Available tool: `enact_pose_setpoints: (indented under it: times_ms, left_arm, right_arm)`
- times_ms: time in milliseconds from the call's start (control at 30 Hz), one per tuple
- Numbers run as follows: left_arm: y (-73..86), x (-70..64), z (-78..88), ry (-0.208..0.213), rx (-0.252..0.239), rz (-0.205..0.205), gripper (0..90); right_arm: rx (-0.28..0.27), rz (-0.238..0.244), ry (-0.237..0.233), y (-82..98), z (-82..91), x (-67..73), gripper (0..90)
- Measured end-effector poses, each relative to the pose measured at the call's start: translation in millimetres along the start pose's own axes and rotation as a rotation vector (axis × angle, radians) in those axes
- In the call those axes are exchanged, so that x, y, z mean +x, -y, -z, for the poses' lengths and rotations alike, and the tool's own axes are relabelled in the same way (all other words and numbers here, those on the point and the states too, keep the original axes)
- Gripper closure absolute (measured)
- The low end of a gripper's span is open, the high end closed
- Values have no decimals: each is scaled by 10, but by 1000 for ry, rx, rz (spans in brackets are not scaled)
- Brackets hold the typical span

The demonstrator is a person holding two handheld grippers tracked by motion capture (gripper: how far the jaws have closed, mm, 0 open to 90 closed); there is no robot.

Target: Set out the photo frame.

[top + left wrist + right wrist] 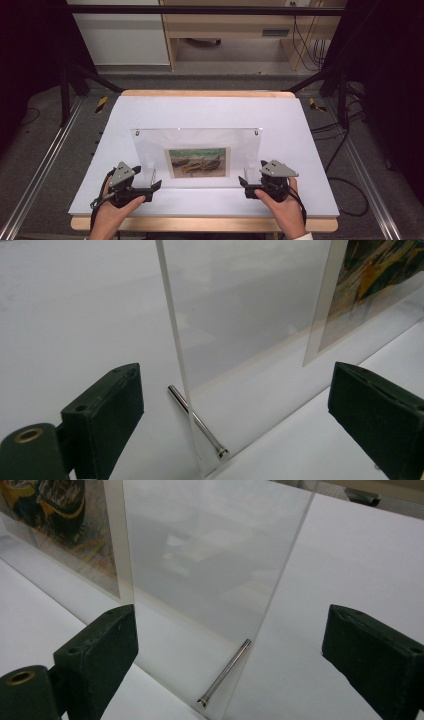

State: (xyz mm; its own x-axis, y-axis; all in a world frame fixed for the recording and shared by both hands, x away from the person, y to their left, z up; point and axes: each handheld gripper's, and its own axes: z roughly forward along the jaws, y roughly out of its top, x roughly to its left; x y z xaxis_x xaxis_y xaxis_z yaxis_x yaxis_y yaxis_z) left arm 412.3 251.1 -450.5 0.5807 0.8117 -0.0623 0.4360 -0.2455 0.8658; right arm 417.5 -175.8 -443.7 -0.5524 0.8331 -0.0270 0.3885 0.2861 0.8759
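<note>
The left gripper [156, 186] has its jaws wide apart, straddling the left lower corner of the clear acrylic frame [197, 145], which stands upright on the table [300, 200] on a metal pin [197, 421] (its foot) between the jaws, untouched. The right gripper [242, 181], jaws equally spread, mirrors this at the right corner, likely so both ends get gripped evenly.
</note>
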Motion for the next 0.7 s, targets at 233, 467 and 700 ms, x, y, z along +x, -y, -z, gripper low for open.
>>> enact_pose_setpoints:
  times_ms: [233, 467, 700]
  left_arm:
    - [12, -3, 59, 2, -12, 3, 71]
    - [15, -15, 96, 6, -18, 1, 71]
    - [14, -13, 139, -1, -26, 12, 73]
  right_arm:
    - [-12, -7, 11, -7, 18, -9, 82]
    - [-14, -30, 27, -17, 39, -42, 92]
    - [-19, -41, 41, -21, 80, -64, 102]
